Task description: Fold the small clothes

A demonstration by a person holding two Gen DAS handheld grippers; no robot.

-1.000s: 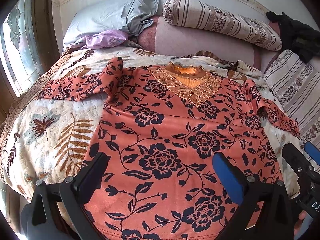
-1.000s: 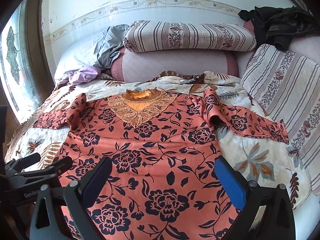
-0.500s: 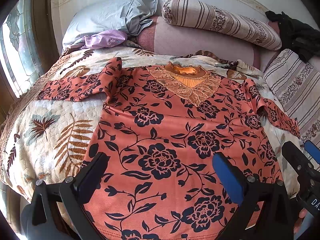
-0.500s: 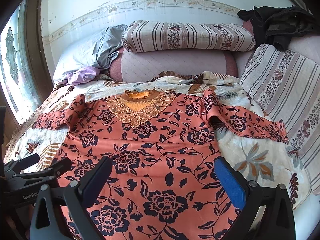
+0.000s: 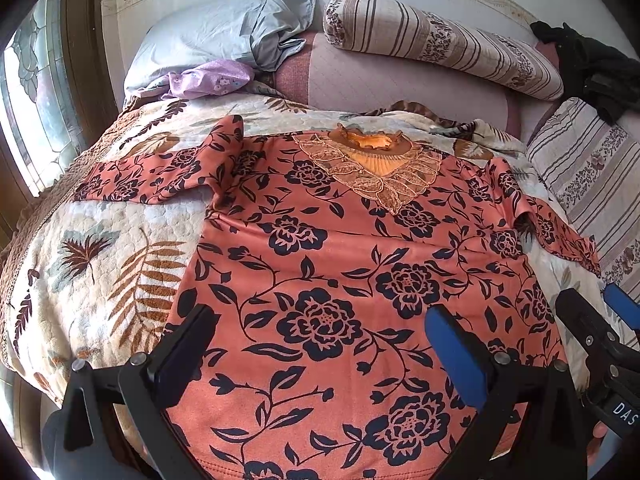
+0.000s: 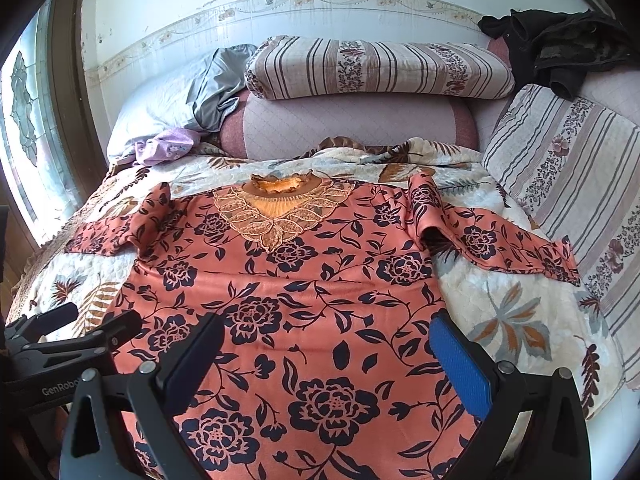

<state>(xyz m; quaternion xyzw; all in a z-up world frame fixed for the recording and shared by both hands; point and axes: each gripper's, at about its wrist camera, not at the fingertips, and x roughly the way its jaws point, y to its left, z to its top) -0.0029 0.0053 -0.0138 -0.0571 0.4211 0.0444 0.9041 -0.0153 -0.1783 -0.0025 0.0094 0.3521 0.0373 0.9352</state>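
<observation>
An orange blouse with dark flowers (image 5: pixel 340 272) (image 6: pixel 304 300) lies spread face up on the bed, lace collar (image 5: pixel 372 172) (image 6: pixel 276 212) at the far end, both sleeves stretched out sideways. My left gripper (image 5: pixel 320 344) hovers open over the blouse's lower part, nothing between its fingers. My right gripper (image 6: pixel 328 352) is open too, above the hem toward the right side. Each gripper shows at the edge of the other's view: the right one (image 5: pixel 600 332) and the left one (image 6: pixel 72 332).
A leaf-patterned quilt (image 5: pixel 100 248) (image 6: pixel 512 312) covers the bed. Striped pillows (image 6: pixel 376 66) (image 6: pixel 572 168), a grey pillow (image 5: pixel 224 36), a lilac cloth (image 5: pixel 208 78) and dark clothes (image 6: pixel 560 48) sit at the head and right side. A window (image 6: pixel 24 120) is on the left.
Almost nothing differs: both grippers stay open over the hem, with only a slight drift of the views. The blouse lies as before.
</observation>
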